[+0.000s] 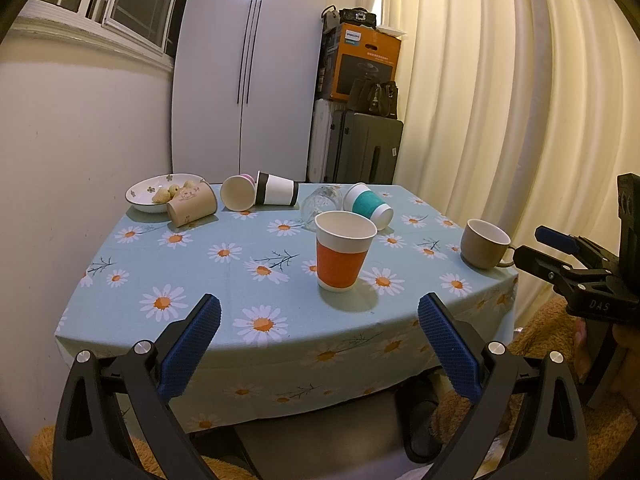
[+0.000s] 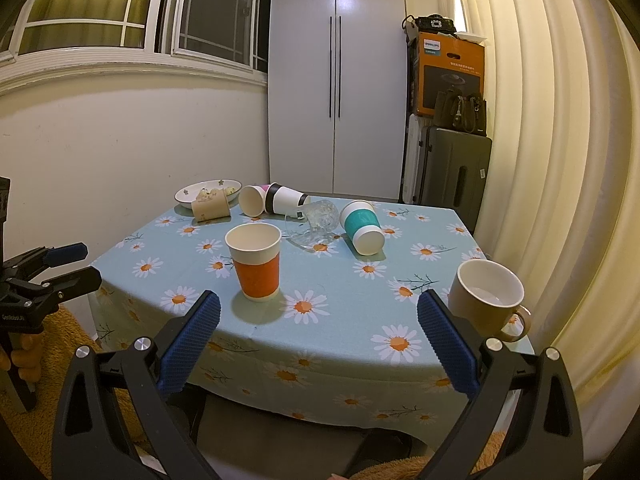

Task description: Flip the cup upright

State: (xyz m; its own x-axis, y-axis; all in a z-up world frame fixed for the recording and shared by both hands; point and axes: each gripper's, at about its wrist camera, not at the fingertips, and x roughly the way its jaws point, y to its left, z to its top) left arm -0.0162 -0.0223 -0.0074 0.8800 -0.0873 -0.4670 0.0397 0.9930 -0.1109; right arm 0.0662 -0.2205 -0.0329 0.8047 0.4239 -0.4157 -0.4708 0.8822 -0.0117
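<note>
An orange-sleeved paper cup (image 1: 343, 252) (image 2: 256, 262) stands upright near the table's front. A beige mug (image 1: 484, 243) (image 2: 490, 300) stands upright at the right edge. Lying on their sides at the back are a teal-sleeved cup (image 1: 368, 205) (image 2: 361, 226), a clear glass (image 1: 322, 204) (image 2: 314, 222), a black-banded white cup (image 1: 277, 194) (image 2: 286, 198), a pink cup (image 1: 239, 193) (image 2: 253, 199) and a tan cup (image 1: 191, 204) (image 2: 211, 209). My left gripper (image 1: 320, 344) is open and empty before the table's front edge. My right gripper (image 2: 319, 344) is open and empty, close to the mug.
A white bowl (image 1: 140, 196) (image 2: 188, 194) with snacks sits at the table's back left. The table has a blue daisy cloth (image 1: 224, 280) (image 2: 340, 320). A wall is on the left, curtains on the right, a wardrobe and suitcases behind. Each gripper shows in the other's view (image 1: 560, 260) (image 2: 60, 268).
</note>
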